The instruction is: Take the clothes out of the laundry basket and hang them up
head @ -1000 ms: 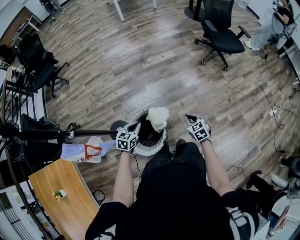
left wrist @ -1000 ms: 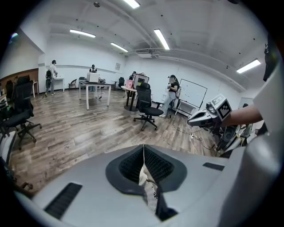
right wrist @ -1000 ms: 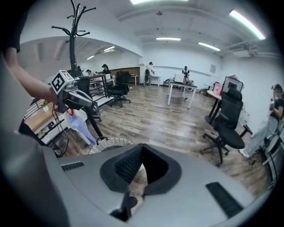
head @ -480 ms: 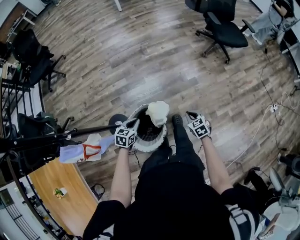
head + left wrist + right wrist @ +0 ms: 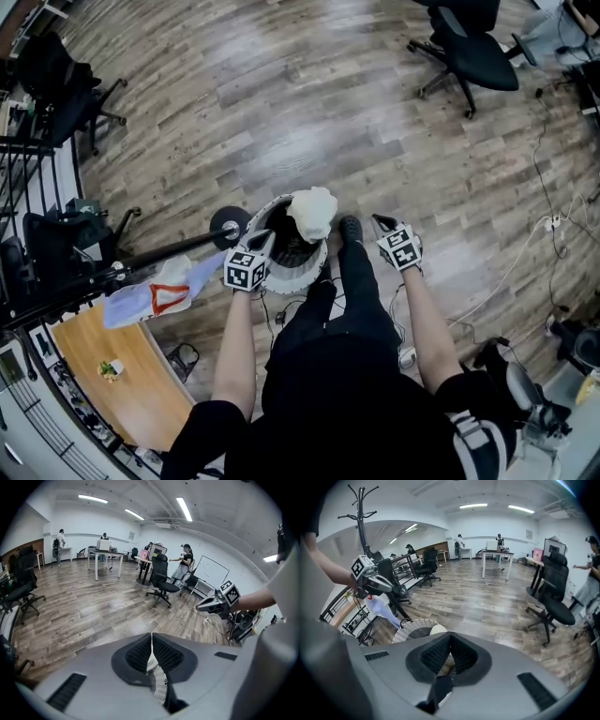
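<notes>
Gotta open the shut, empty left tongs (image 5: 263,245) and right tongs (image 5: 382,226) before pinching the cream garment (image 5: 312,213) at 1 o'clock on the basket (image 5: 296,280).

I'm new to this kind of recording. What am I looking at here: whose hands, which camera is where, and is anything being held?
There is no robot here. A person holds a hand-held claw in each hand, each carrying a cube with square markers. The top-down picture comes from a camera on the person's head. In it the left claw shows on the left and the right claw on the right. The other two pictures come from cameras riding on each claw, looking along its jaws. Both claws are shut and hold nothing. On the wooden floor between them stands a white laundry basket with a cream garment lying at its rim. To the left, a pale garment with a red triangle hangs on a dark rack.
</notes>
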A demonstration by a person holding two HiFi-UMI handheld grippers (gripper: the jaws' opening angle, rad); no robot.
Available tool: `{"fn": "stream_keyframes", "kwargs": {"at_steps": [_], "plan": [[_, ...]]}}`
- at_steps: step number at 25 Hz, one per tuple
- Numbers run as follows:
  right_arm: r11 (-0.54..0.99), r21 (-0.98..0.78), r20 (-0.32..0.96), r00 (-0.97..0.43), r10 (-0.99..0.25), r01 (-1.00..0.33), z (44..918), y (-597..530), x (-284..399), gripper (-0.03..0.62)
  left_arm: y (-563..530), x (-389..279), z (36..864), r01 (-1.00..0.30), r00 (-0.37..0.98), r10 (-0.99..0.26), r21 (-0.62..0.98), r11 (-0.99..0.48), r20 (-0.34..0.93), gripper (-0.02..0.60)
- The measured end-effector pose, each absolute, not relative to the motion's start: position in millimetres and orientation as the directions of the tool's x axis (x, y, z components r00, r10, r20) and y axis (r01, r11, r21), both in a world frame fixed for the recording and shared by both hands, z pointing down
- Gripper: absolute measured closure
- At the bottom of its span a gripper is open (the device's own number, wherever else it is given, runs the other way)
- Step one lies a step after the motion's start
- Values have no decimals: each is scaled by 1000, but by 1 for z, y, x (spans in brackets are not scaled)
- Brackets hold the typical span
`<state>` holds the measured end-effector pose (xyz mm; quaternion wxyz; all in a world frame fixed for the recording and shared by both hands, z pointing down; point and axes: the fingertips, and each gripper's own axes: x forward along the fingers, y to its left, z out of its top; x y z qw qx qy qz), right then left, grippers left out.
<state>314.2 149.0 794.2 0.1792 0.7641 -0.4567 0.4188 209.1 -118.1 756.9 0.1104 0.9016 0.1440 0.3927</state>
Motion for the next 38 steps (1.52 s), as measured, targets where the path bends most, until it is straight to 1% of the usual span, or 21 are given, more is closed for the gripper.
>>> {"fn": "stream_keyframes", "kwargs": {"at_steps": [3, 8, 12, 16, 19, 23, 28, 30, 38], "plan": [[-515, -147, 809, 197, -554, -845, 824, 148, 318, 585, -114, 213, 780, 145, 635, 337, 321, -936, 695, 555], [-505, -176, 823, 156, -547, -845, 880, 147, 324, 585, -106, 231, 820, 84, 654, 333, 372, -924, 679, 554], [-495, -188, 831, 132, -541, -848, 924, 143, 330, 562, -101, 244, 863, 84, 634, 336, 369, -926, 697, 546], [-474, -166, 847, 122, -517, -865, 973, 145, 338, 533, -90, 248, 915, 91, 585, 355, 376, -922, 729, 473], [-453, -189, 845, 90, -526, -871, 1007, 138, 339, 514, -91, 247, 950, 89, 560, 348, 364, -927, 752, 431], [-401, -223, 836, 37, -547, -888, 1050, 126, 341, 482, -94, 250, 994, 75, 547, 338, 356, -931, 766, 405], [-336, -263, 821, -27, -571, -904, 1102, 102, 341, 476, -95, 259, 1046, 60, 545, 317, 341, -938, 776, 362], [-308, -279, 820, -59, -569, -909, 1121, 92, 339, 464, -94, 262, 1063, 59, 537, 315, 339, -939, 782, 337], [-245, -347, 798, -148, -584, -905, 1172, 63, 331, 401, -84, 267, 1099, 81, 523, 364, 380, -921, 771, 333]]}}
